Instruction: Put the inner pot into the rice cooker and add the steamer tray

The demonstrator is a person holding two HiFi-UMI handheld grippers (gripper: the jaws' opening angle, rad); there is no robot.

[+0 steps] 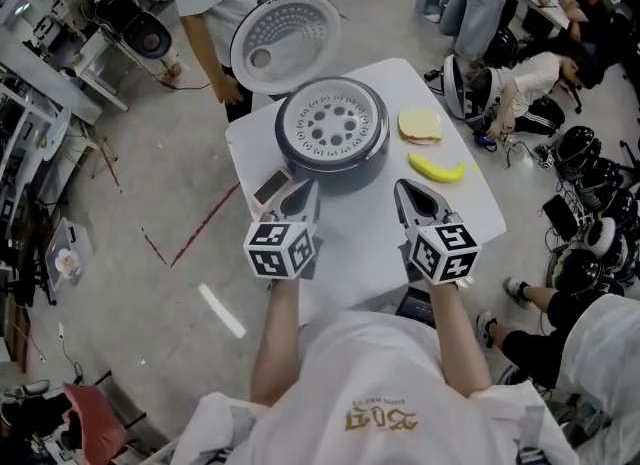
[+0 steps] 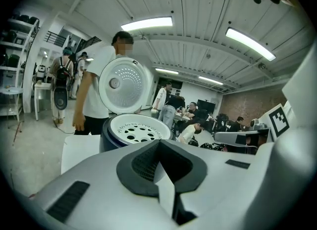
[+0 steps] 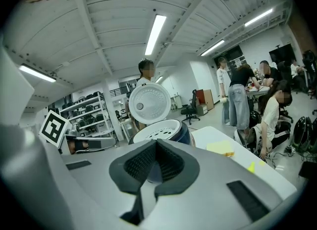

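White steamer tray flat in rice cooker, lid upright behind

floor: grey concrete | ceiling: white panels | tube lights: on | brick wall: far | shelves: stocked

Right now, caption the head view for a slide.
White perforated steamer tray inside open dark rice cooker; left gripper, right gripper shut.
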